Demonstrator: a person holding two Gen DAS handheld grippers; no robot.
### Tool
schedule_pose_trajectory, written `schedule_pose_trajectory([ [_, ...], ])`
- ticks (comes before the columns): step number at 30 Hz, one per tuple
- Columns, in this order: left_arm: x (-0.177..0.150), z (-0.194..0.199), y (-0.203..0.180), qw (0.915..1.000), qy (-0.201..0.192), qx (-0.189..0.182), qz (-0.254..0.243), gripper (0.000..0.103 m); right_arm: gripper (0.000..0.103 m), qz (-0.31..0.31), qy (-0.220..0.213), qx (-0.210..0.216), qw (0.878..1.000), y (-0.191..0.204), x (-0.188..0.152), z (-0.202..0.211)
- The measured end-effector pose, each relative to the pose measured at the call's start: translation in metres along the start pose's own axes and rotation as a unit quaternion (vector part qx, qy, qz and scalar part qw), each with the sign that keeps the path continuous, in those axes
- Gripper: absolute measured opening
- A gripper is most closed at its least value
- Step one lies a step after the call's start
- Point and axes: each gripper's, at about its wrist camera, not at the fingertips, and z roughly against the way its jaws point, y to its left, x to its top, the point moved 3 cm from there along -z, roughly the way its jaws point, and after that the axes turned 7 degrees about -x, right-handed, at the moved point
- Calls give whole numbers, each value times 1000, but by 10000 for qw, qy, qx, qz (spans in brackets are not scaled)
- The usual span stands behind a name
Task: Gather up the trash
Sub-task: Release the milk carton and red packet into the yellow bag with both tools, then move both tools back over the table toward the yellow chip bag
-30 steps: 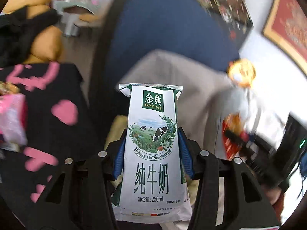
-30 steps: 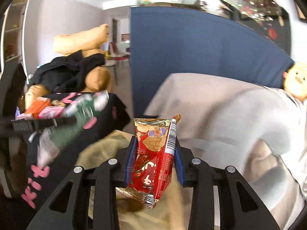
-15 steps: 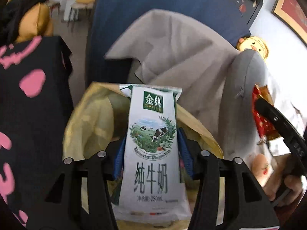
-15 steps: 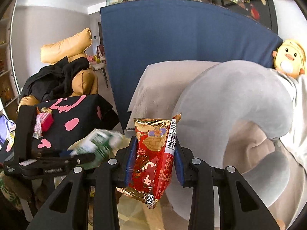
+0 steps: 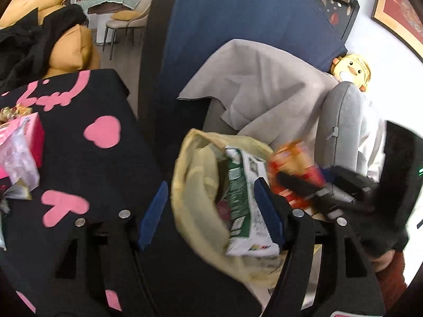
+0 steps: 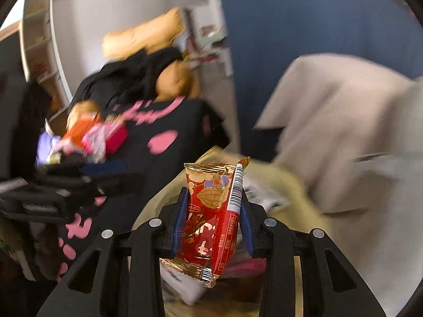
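**Observer:** Left wrist view shows the change best. The left tool (image 5: 211, 211) has just been spreading its jaws, and the milk carton (image 5: 246, 206), which a second ago stood upright and pinched between the blue pads, now tips over at about 3 o'clock of the gap. It leans against the right-hand pad, while the other pad stands well clear of it.

**Analyst:** So it is let go, or as good as. Where is it heading?

**Observer:** Into the yellow trash bag (image 5: 195, 185), whose mouth gapes right under the tool. The carton's lower end is already inside the rim.

**Analyst:** And the other hand?

**Observer:** The right tool (image 6: 212, 219) is clamped on the red snack wrapper (image 6: 211, 211), unchanged from a second ago, and has come down over the same bag, at 3 o'clock of the left wrist view. That drop looks next.

**Analyst:** One piece is binned, then, and one is pending. What of the surroundings?

**Observer:** The black cloth with pink hearts (image 5: 87, 158) covers the tabletop at 9 o'clock, and a pink box (image 5: 29, 134) and crinkled packets lie there, probably more to collect. Beyond the bag at 12 o'clock lies a grey blanket (image 5: 259, 87) before a blue panel (image 5: 238, 21). At 2 o'clock sits a yellow duck toy (image 5: 351, 71), at 10 o'clock tan cushions (image 5: 71, 50).
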Motion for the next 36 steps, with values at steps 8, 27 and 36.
schedule_pose_trajectory([
  [8,-10,24,34,9996,-129,89,240,64,34,130,1027,-377,9939,1,-31,-63],
  [27,-13,59,71,9957,-528,713,276,83,52,-457,221,-664,9965,-15,-13,8],
  [36,-20,124,132,9833,-1059,1362,588,84,52,-268,-17,-77,9996,34,8,23],
])
